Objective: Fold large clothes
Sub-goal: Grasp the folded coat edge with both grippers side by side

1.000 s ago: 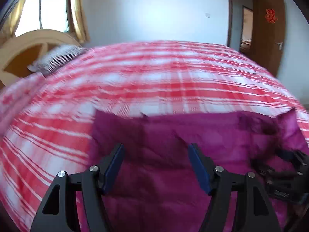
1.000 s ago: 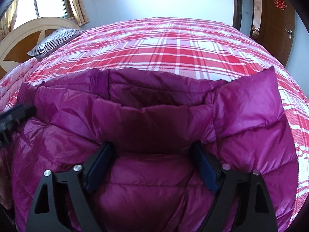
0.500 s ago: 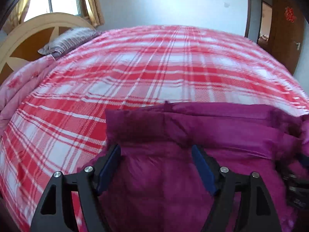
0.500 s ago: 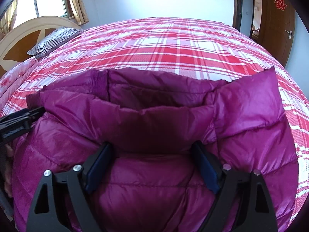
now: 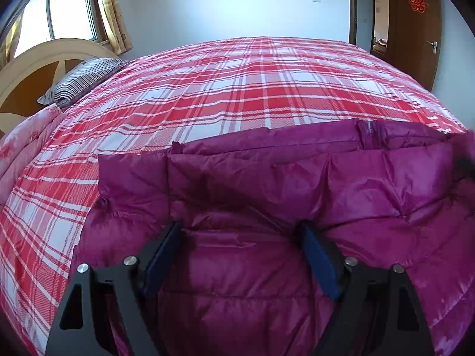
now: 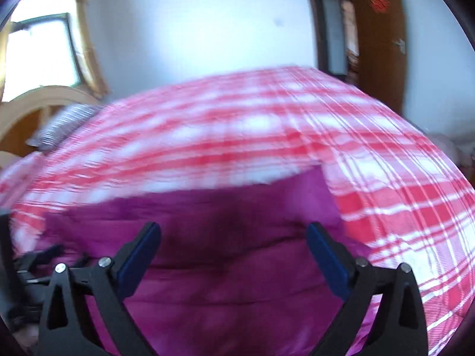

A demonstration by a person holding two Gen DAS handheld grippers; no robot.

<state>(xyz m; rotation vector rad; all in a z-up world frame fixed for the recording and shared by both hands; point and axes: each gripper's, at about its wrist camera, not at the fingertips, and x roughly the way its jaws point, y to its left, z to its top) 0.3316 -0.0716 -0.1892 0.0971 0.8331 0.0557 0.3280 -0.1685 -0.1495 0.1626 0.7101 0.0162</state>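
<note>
A puffy magenta down jacket [image 5: 371, 184] lies folded on the red and white plaid bed cover [image 5: 237, 89]. My left gripper [image 5: 239, 227] points down into it. Its jaws are opening, with a bulge of the quilted fabric between the blue pads, and the fingertips sink into the fabric. The right wrist view is blurred by motion. There my right gripper [image 6: 234, 226] hovers above the jacket [image 6: 237, 281] near its right edge, jaws opening wide with nothing between them. The left gripper's black body [image 6: 32, 264] shows at that view's left edge.
A striped pillow [image 5: 80, 80] and a pink quilt [image 5: 20, 142] lie at the left by the arched wooden headboard [image 5: 35, 56]. A brown door [image 5: 415, 29] stands open at the back right. Bare plaid cover [image 6: 400, 207] stretches beyond and to the right of the jacket.
The left gripper has sunk closer onto the jacket and its jaws have widened. The right gripper has lifted off the jacket, swung to the right and opened wider.
</note>
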